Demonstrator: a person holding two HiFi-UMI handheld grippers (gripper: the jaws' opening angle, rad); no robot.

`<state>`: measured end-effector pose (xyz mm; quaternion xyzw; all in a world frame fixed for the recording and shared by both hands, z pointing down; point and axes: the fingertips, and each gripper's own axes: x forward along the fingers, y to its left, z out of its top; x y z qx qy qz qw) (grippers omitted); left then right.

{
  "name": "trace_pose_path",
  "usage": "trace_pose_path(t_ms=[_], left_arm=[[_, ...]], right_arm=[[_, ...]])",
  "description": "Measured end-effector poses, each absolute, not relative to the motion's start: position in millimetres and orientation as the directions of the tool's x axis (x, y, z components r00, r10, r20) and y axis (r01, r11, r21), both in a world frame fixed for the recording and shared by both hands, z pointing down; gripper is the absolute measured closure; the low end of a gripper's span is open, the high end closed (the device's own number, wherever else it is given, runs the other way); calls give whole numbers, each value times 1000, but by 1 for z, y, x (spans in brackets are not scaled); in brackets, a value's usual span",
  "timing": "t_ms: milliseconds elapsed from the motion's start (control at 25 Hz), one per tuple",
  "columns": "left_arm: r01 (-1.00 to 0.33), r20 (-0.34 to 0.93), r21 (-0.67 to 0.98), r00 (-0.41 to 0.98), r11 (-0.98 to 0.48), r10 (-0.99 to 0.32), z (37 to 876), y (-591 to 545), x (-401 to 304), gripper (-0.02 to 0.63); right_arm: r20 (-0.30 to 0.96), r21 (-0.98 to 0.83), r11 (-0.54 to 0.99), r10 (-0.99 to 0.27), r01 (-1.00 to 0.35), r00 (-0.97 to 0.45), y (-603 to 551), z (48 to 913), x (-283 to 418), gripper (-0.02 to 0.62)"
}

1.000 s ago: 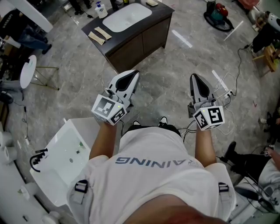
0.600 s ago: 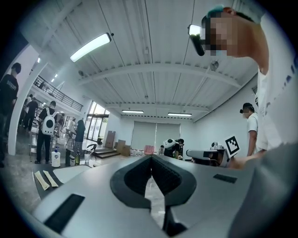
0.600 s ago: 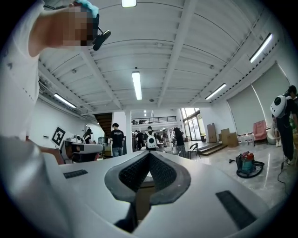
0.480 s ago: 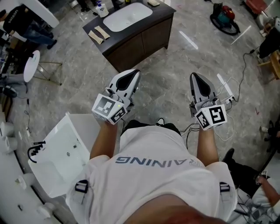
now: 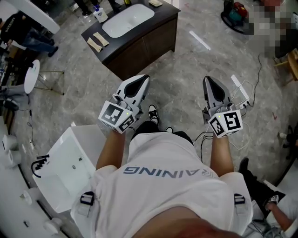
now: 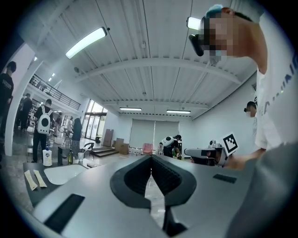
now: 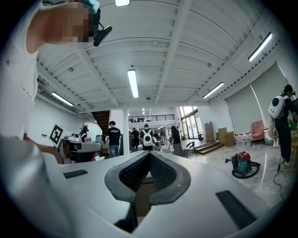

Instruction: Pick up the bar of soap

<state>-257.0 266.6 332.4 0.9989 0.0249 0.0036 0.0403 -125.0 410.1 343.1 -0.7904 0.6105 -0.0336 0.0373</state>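
Left gripper (image 5: 145,78) and right gripper (image 5: 206,80) are pressed together, empty (seemingly just carried), aimed at the vanity (image 5: 150,42) at eleven o'clock.

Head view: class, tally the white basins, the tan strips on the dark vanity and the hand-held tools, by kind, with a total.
White basins: 2, vanity basin, lower-left basin
Tan strips: 2
Tools: 2, left tool, right tool
Total: 6

A small pale item (image 5: 156,3) on the dark vanity (image 5: 149,44) is cut by the top edge, too small to identify.
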Motion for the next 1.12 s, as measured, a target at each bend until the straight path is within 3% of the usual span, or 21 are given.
trace_pose_path(t_ms=[320,1120], left_arm=[[91,-1,88,996,-992,91,340,240,-203,597],[65,5,127,998,-990,66,345,55,-120,597]], right_arm=[[13,-145,-326,-945,-934,328,394,345,-70,589],[55,-97,-275,-961,-956,271,205,342,2,589]])
